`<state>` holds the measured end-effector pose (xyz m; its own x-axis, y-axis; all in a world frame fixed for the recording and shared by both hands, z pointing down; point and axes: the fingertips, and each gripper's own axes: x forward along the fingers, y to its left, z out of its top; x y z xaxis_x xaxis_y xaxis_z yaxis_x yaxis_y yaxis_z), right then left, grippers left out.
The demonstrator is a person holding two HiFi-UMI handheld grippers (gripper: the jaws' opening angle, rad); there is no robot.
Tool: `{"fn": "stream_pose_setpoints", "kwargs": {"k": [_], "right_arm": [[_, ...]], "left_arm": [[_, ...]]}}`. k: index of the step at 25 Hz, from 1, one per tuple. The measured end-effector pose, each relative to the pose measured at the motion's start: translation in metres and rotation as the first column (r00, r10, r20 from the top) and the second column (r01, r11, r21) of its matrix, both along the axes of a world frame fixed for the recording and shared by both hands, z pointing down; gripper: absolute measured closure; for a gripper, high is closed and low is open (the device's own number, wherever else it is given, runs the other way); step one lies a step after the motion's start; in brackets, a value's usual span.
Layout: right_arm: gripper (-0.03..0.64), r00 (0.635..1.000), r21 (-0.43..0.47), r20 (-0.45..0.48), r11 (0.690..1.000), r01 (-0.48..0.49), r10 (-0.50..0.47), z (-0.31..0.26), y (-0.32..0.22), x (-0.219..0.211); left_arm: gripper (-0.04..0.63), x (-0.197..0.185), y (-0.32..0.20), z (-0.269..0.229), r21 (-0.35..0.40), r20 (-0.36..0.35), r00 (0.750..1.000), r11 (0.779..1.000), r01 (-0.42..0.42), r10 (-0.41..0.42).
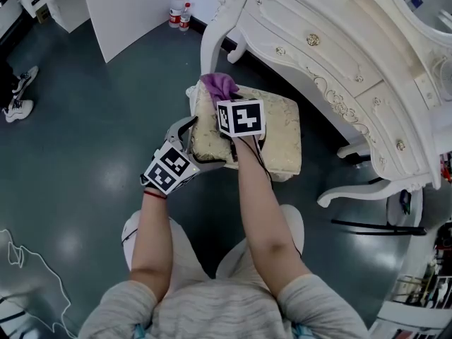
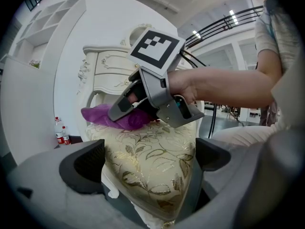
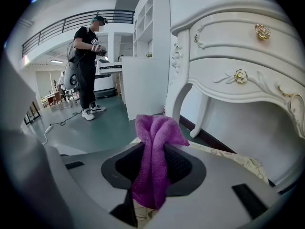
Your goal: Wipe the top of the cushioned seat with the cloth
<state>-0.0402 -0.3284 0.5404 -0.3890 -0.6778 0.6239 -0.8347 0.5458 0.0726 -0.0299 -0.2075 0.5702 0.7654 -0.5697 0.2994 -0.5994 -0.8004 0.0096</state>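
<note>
Teal floor: 1 seat, 1 cloth, 2 grippers.

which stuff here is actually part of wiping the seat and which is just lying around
In the job: purple cloth, held shut in the right gripper; cushioned seat; left gripper, clamped on the seat's corner.
Just about: white dressing table; two bottles on the floor; a person standing in the background.

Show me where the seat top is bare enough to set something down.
The right half of the cushioned seat, toward the dressing table, is bare. The left side is crowded: the right tool holds the cloth at the far-left corner, and the left tool clamps the near-left corner.
</note>
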Motion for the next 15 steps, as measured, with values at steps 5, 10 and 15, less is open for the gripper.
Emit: {"fn": "stream_pose_setpoints", "kwargs": {"k": [5,10,15], "right_arm": [[0.494,0.997,-0.012,0.065,0.999,0.035,-0.034,-0.004,0.011,-0.021],[0.494,0.985,0.0,0.16,0.998,0.06,-0.059,-0.021,0.036,-0.036],[0.494,0.985,0.002,0.158,0.998,0.067,-0.066,-0.019,0.053,-0.037]], "left_arm": [[0.006,-0.001,0.001,0.001,0.002,0.002,1.0,1.0,-0.004,0.004],[0.006,-0.003,0.002,0.001,0.006,-0.006,1.0,1.0,-0.015,0.015],[0.008,-0.003,0.002,0.0,0.006,-0.017,1.0,1.0,-0.016,0.016]]}}
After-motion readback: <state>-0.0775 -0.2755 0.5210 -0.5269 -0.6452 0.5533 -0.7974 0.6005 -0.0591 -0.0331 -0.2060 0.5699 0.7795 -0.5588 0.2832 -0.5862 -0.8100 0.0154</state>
